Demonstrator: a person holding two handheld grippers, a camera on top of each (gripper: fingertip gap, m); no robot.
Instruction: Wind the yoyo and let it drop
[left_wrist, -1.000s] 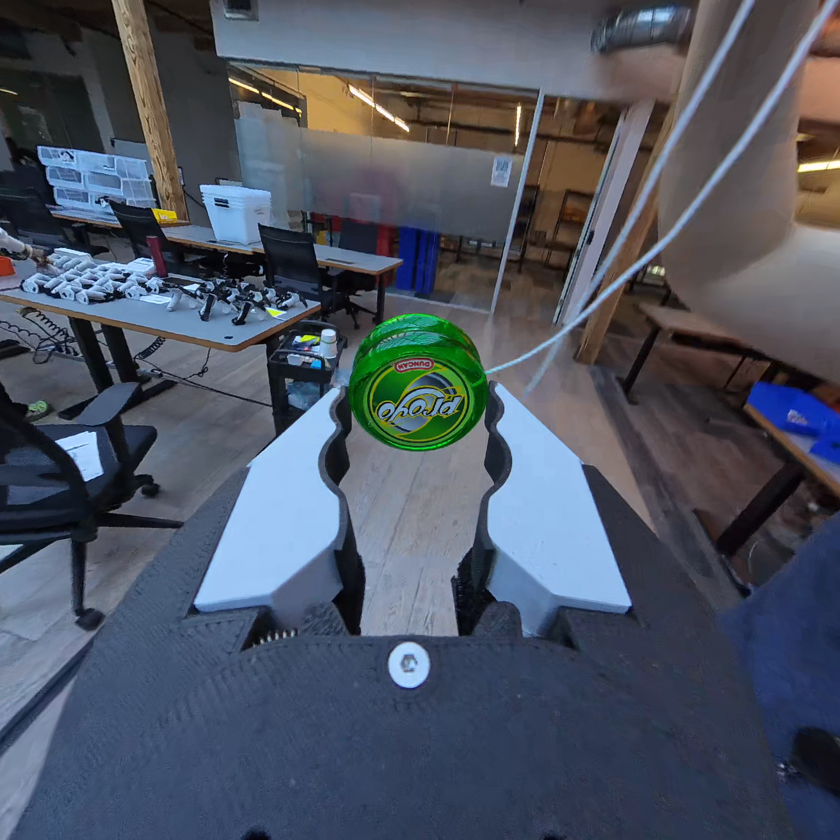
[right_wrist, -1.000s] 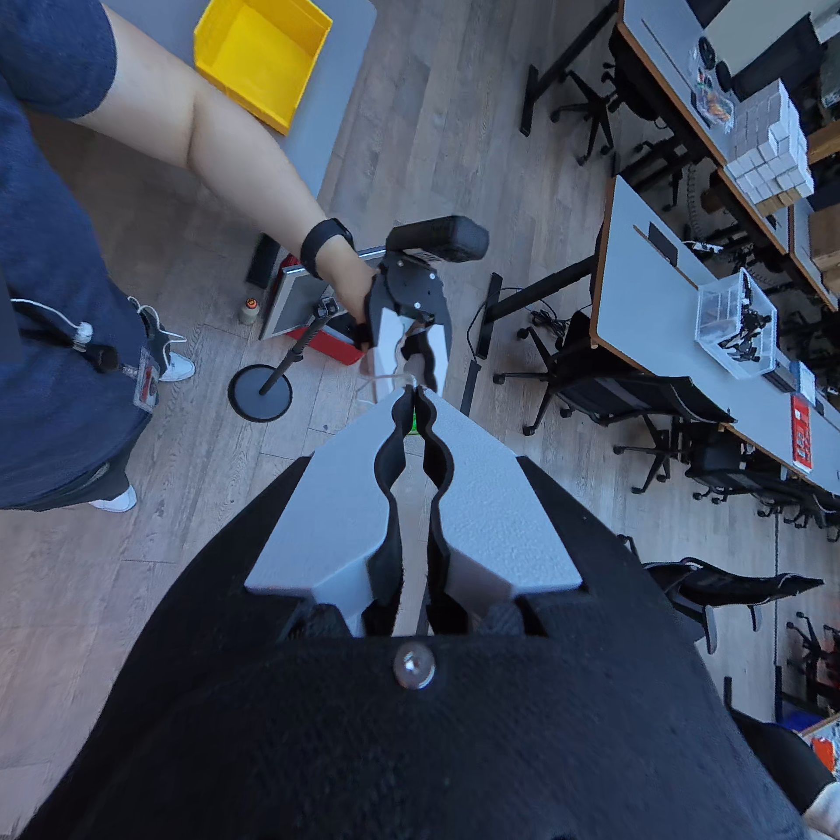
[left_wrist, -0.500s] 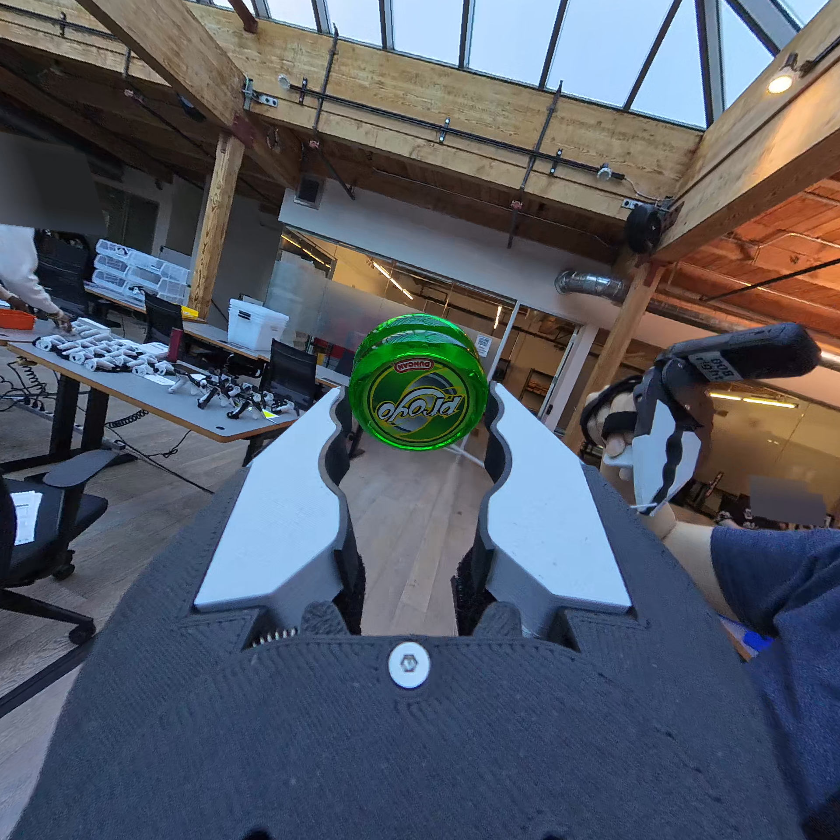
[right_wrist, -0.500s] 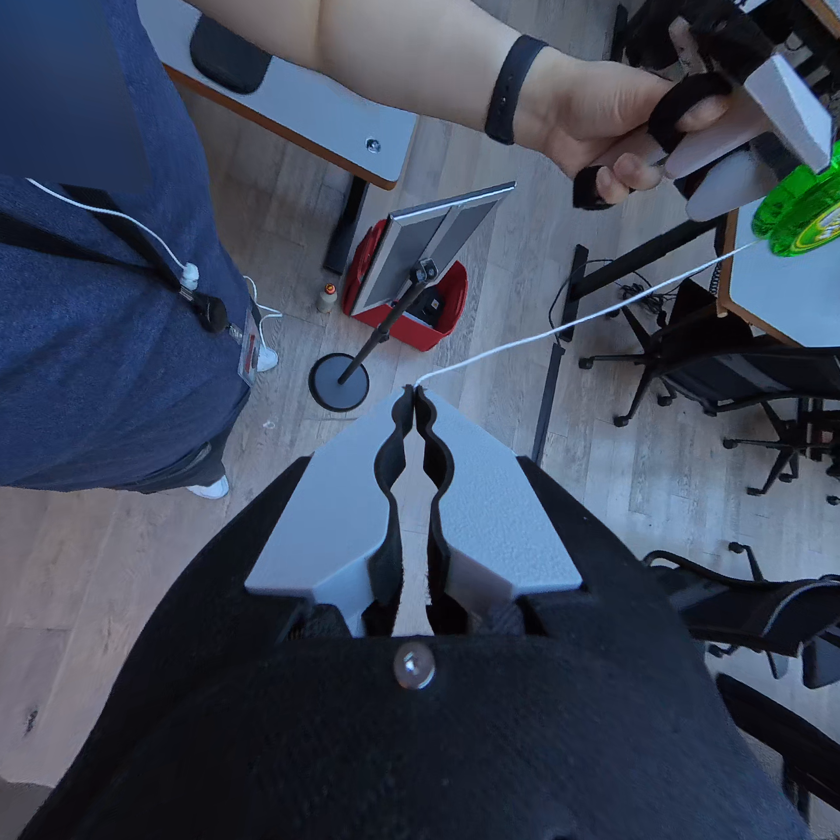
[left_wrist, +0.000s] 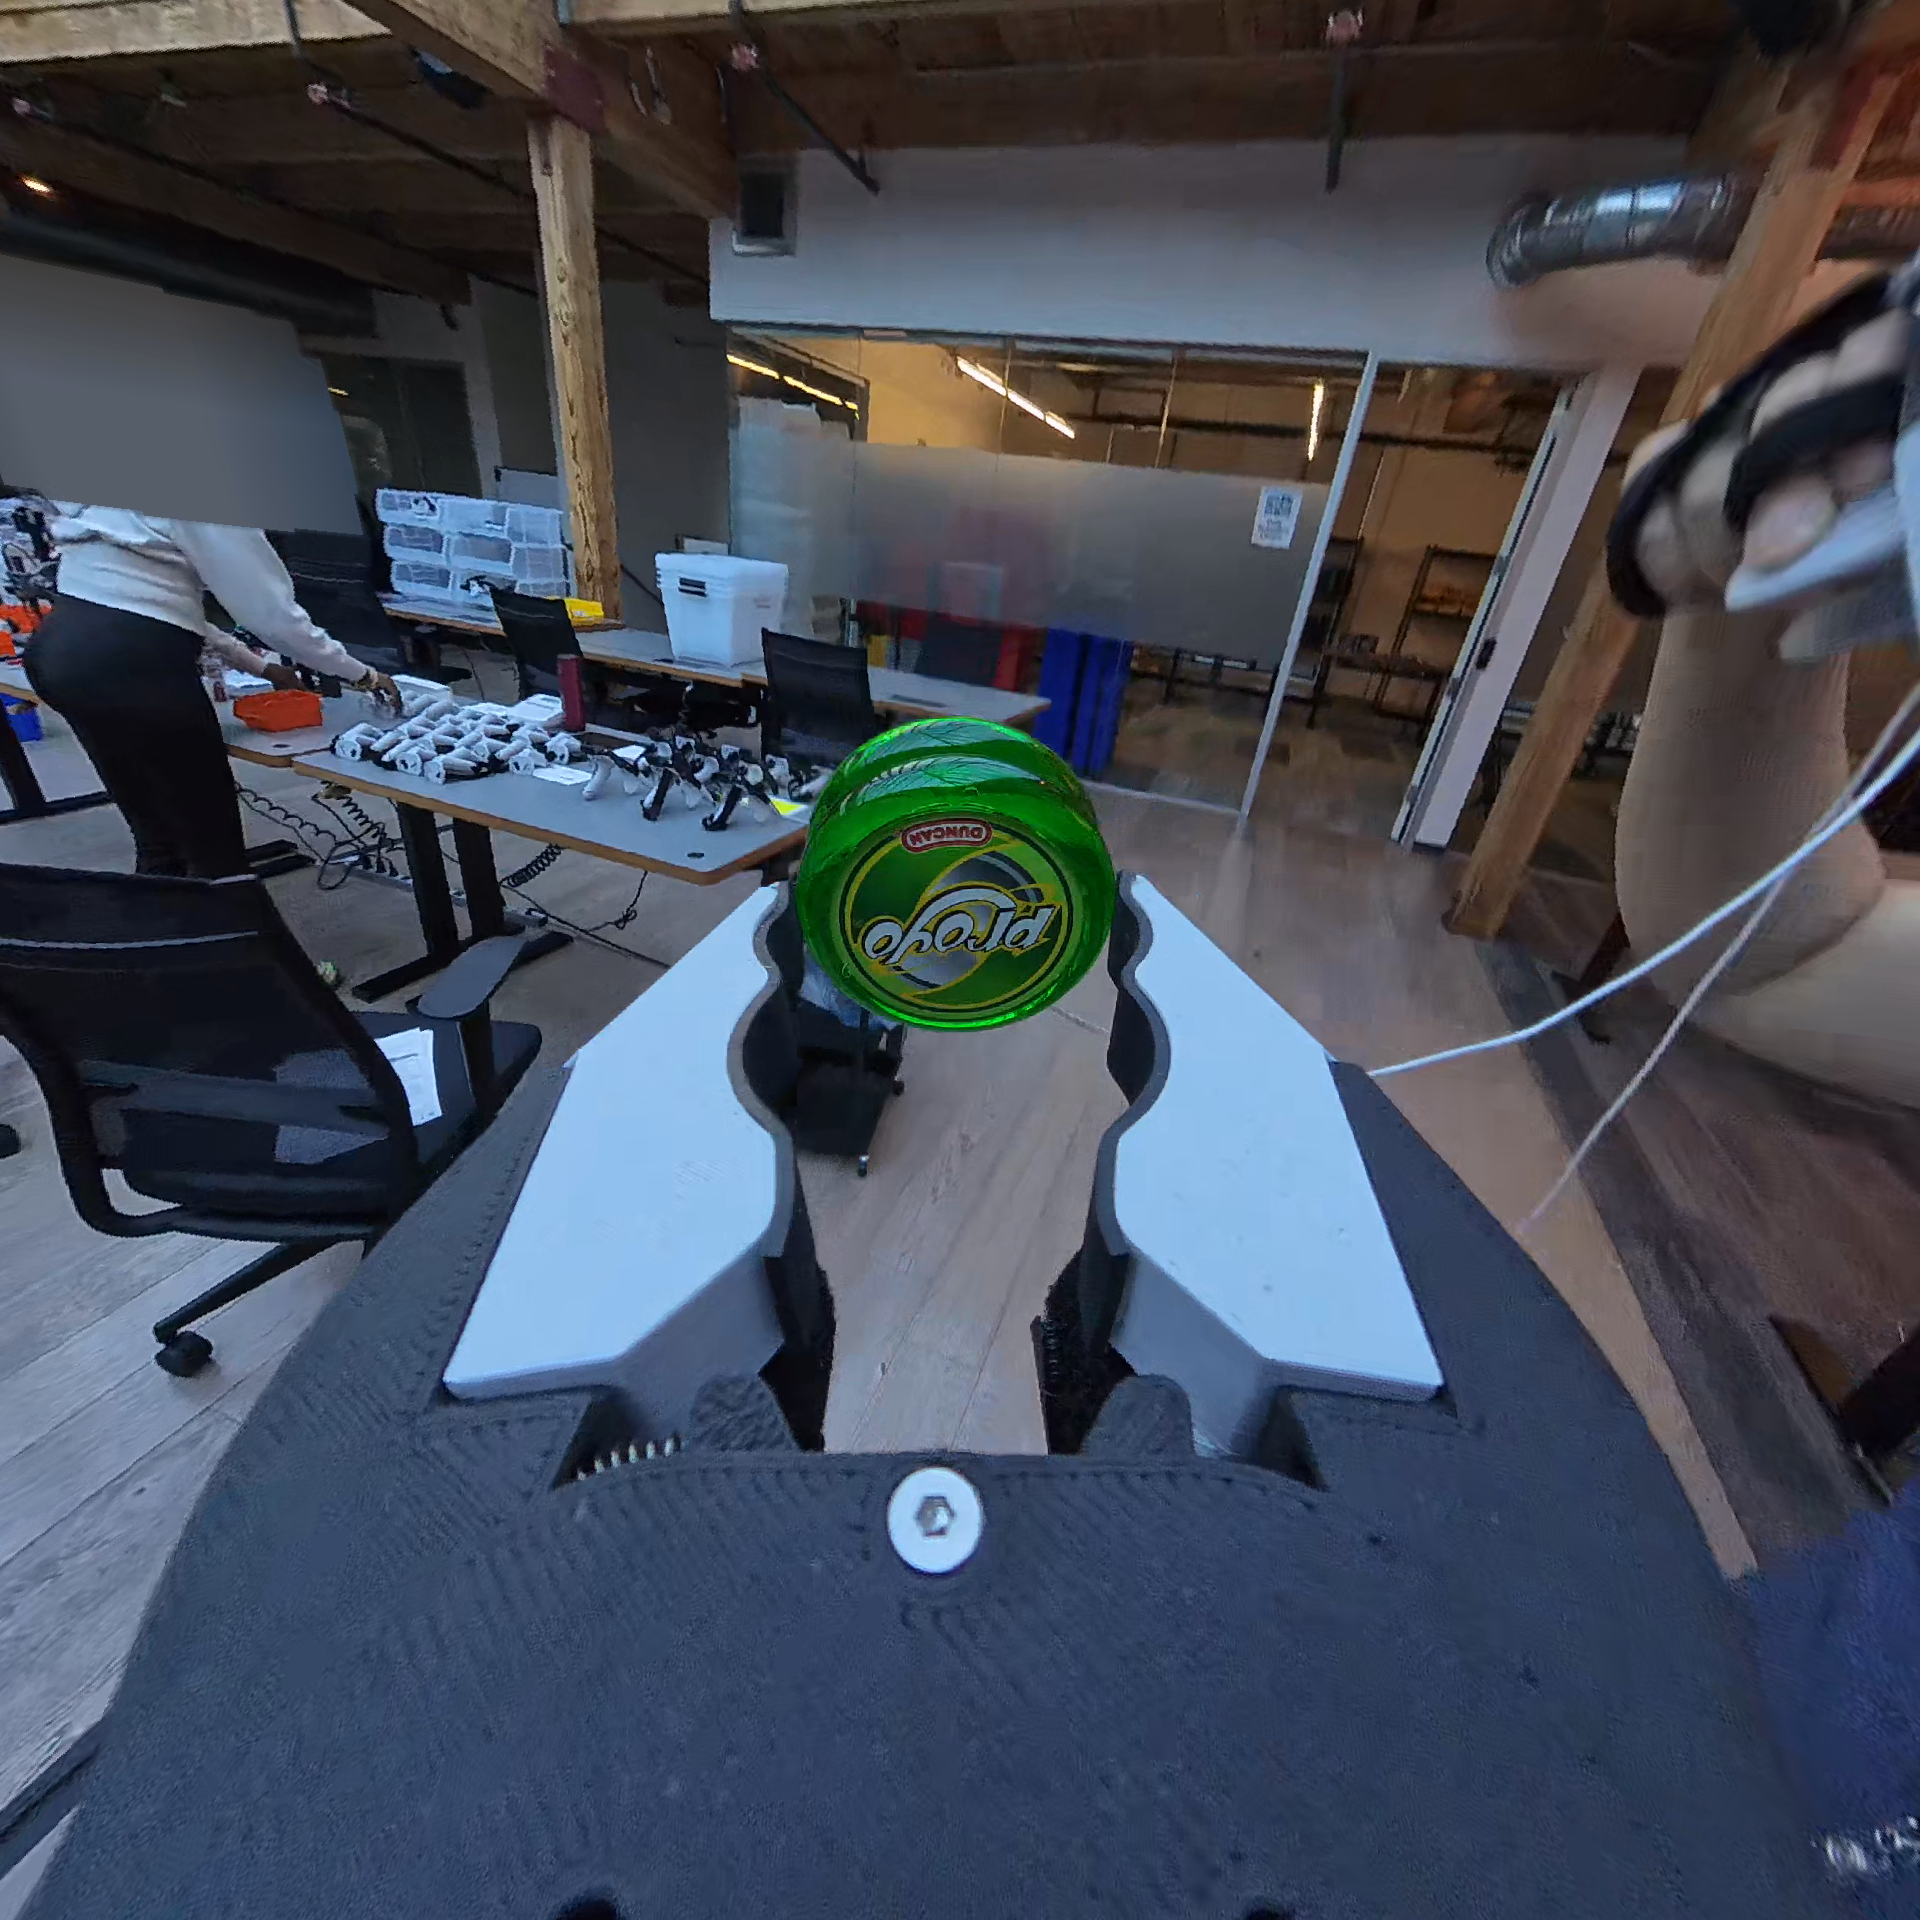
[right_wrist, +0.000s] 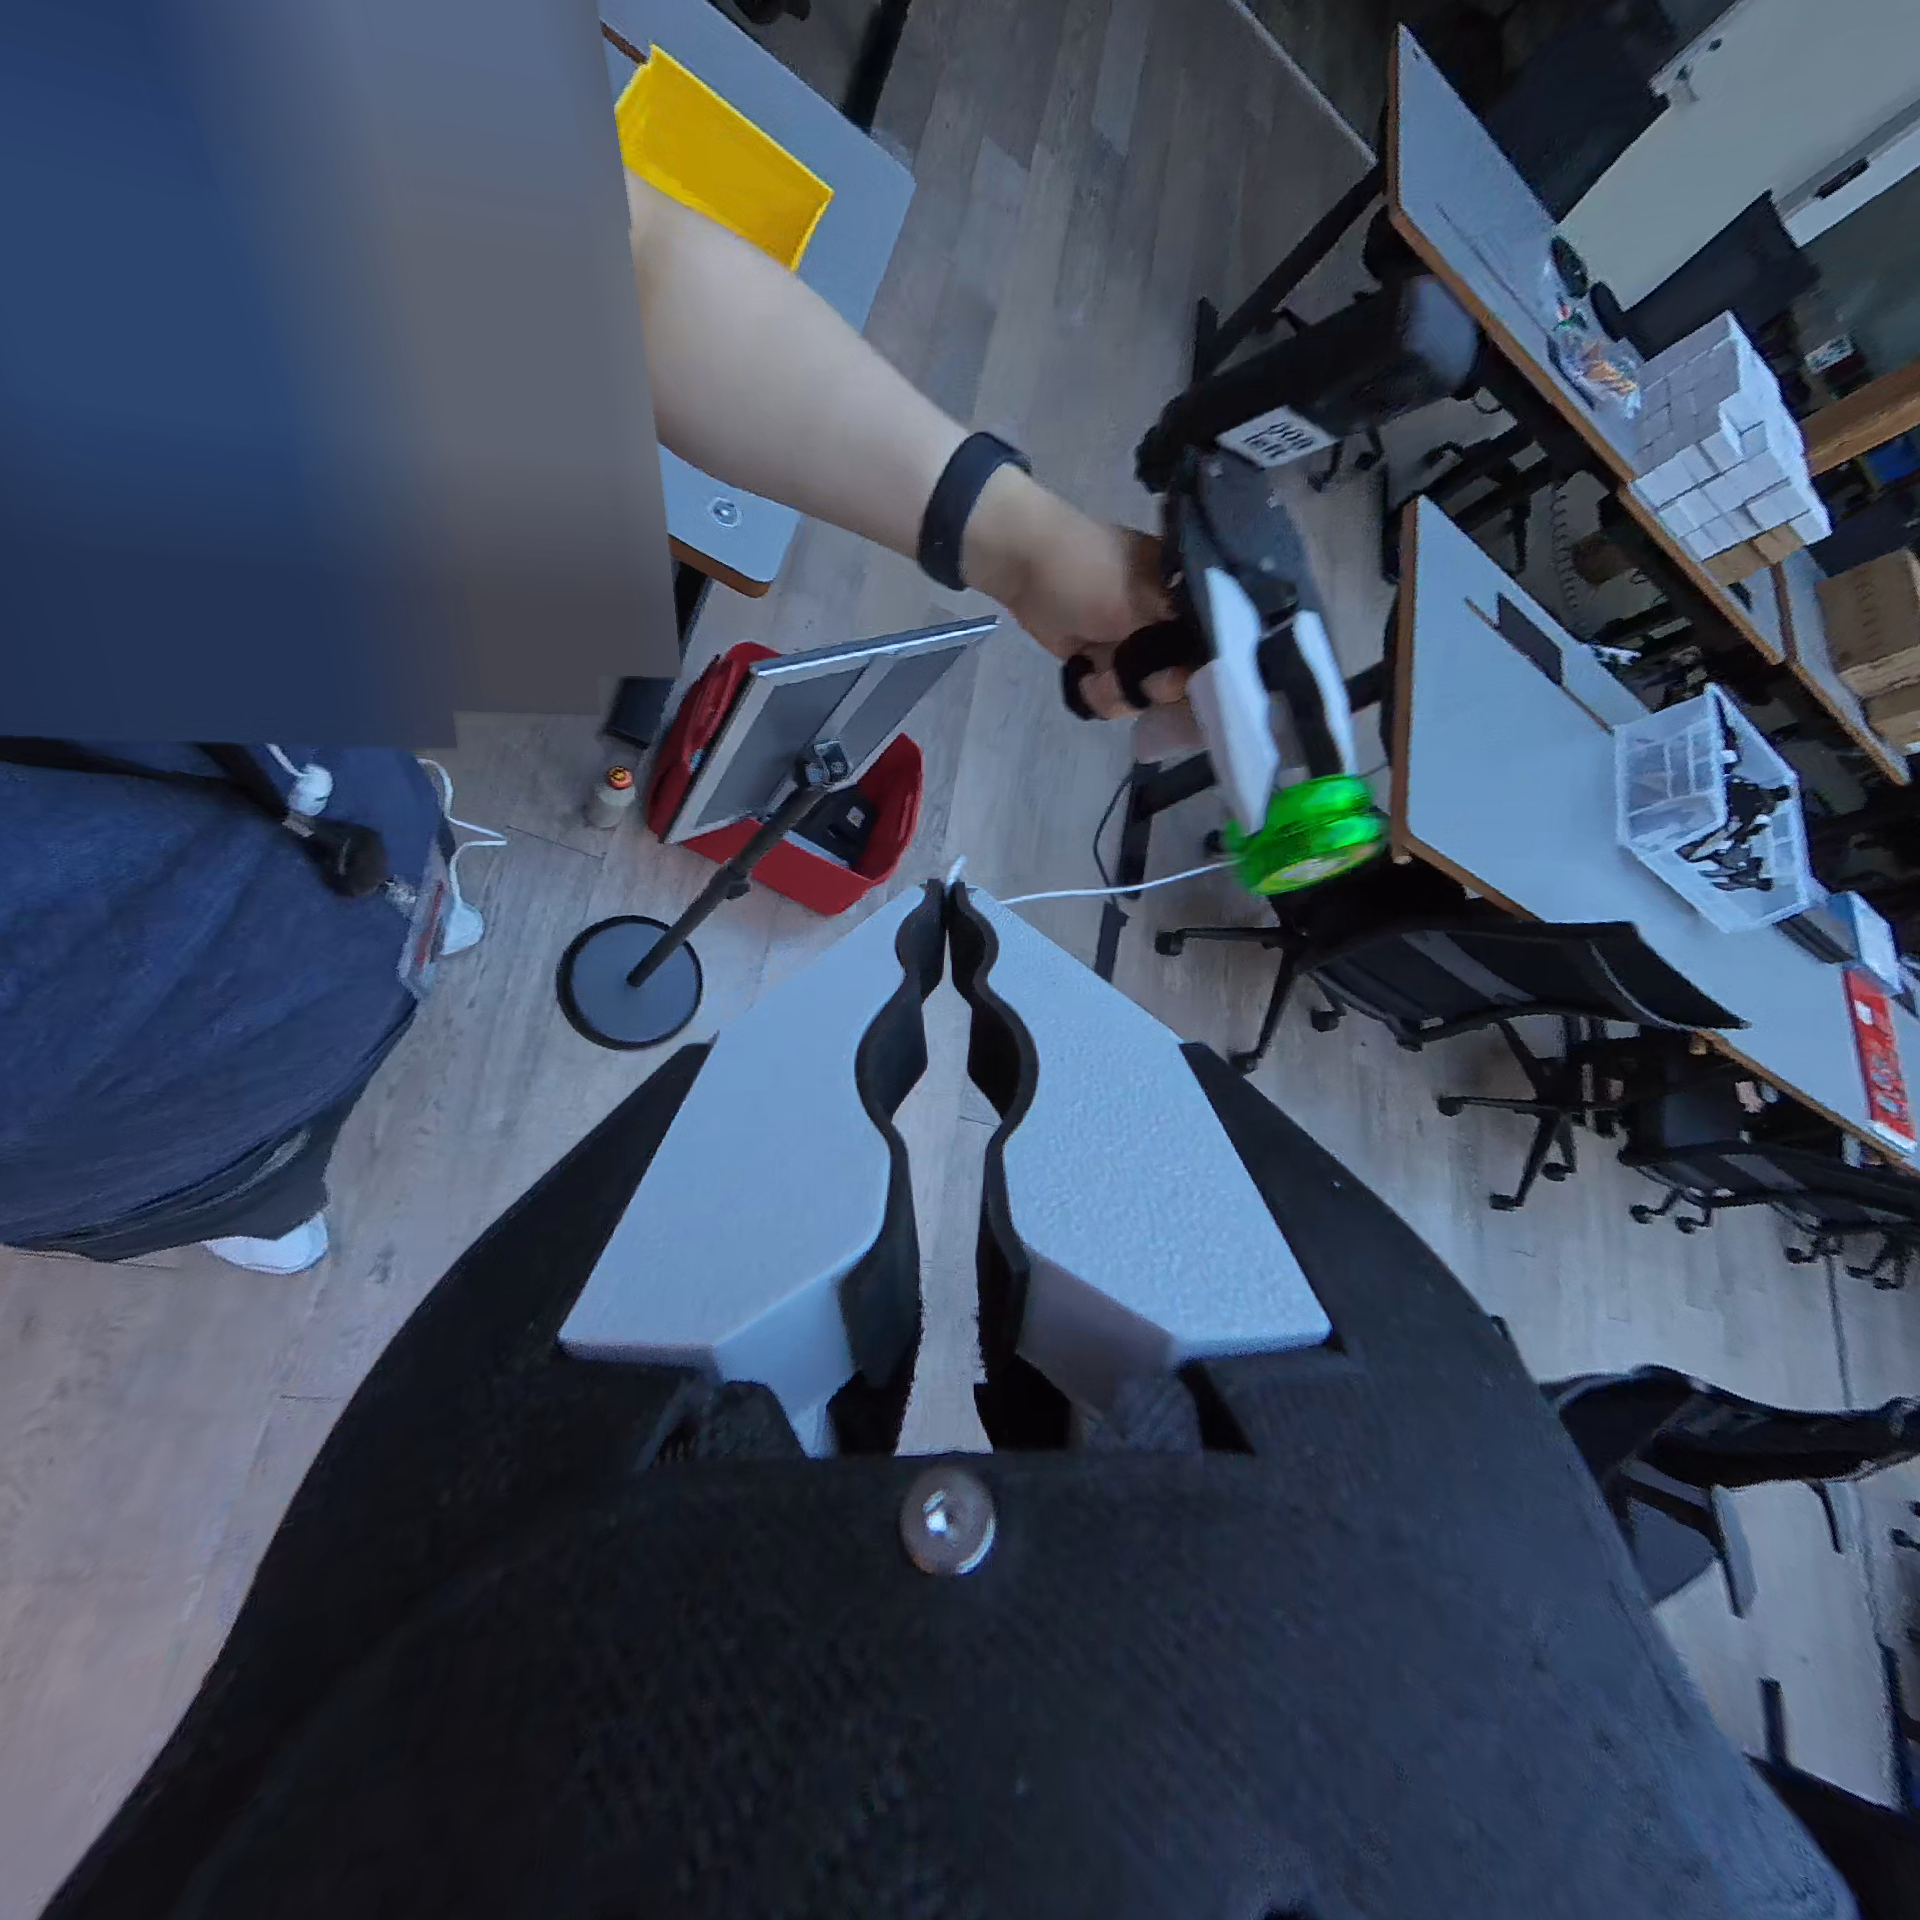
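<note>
While gripped: one green yoyo (left_wrist: 951, 878) sits clamped between the fingertips of the left gripper (left_wrist: 951, 904), held in mid-air.
String: one white string (left_wrist: 1621, 966) leaves the yoyo toward 3 o'clock, doubling into two strands.
Right gripper (right_wrist: 948, 896): jaws closed, pinching the string end at the tips.
Chairs: one black office chair (left_wrist: 208, 1049) at 9 o'clock.

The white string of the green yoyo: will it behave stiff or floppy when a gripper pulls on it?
The thin white string probably is floppy: it sags between the round green plastic yoyo and the right gripper. Pulled, it likely goes taut. Its thinness may let it slip from the shut fingertips.
</note>
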